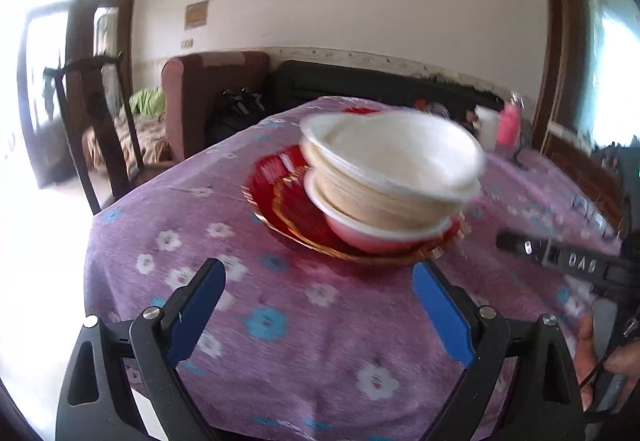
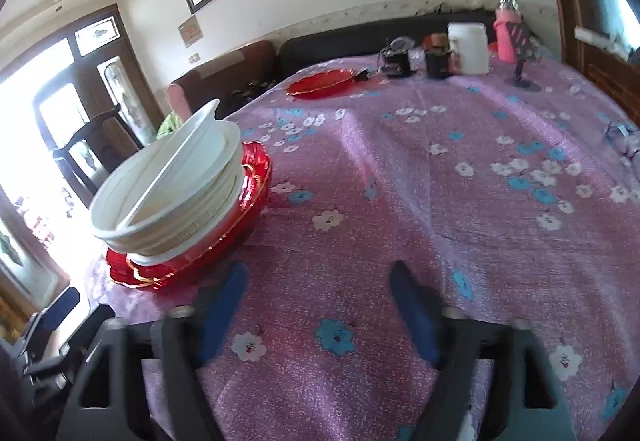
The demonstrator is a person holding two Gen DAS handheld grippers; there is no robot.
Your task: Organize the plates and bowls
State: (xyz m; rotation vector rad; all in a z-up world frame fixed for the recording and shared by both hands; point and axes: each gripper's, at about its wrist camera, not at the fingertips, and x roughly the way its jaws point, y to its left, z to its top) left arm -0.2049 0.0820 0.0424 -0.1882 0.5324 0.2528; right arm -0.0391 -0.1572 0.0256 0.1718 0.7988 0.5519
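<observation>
Here, through the left wrist camera, we hold the left gripper [image 1: 318,283] low over the purple flowered tablecloth [image 1: 280,341], its blue-padded fingers [image 1: 196,313] spread wide with nothing between them. Just ahead of the fingertips sits the stack of white bowls [image 1: 390,169], the upper ones tilted and nested unevenly, the lowest with a pinkish underside; the stack rests on stacked red plates [image 1: 288,201] with gold edging, near the middle of this view and blurred. At the right edge we see the right gripper [image 1: 568,261] as a dark body with white lettering, and part of the hand [image 1: 596,353] around its handle. Farther back, a pink bottle [image 1: 510,123] stands beside a white container [image 1: 486,127] at the far side of the table. From the right wrist camera, the right gripper [image 2: 318,281] also has its blue fingers [image 2: 412,305] apart and empty above the cloth, though they are blurred. The bowl stack [image 2: 176,181] on its red plates [image 2: 256,177] lies to the left of this gripper, near the table's edge, with the top bowl leaning. A single red plate [image 2: 322,81] lies well apart at the far side, near some dark objects, the white container [image 2: 468,47] and the pink bottle [image 2: 506,35].
</observation>
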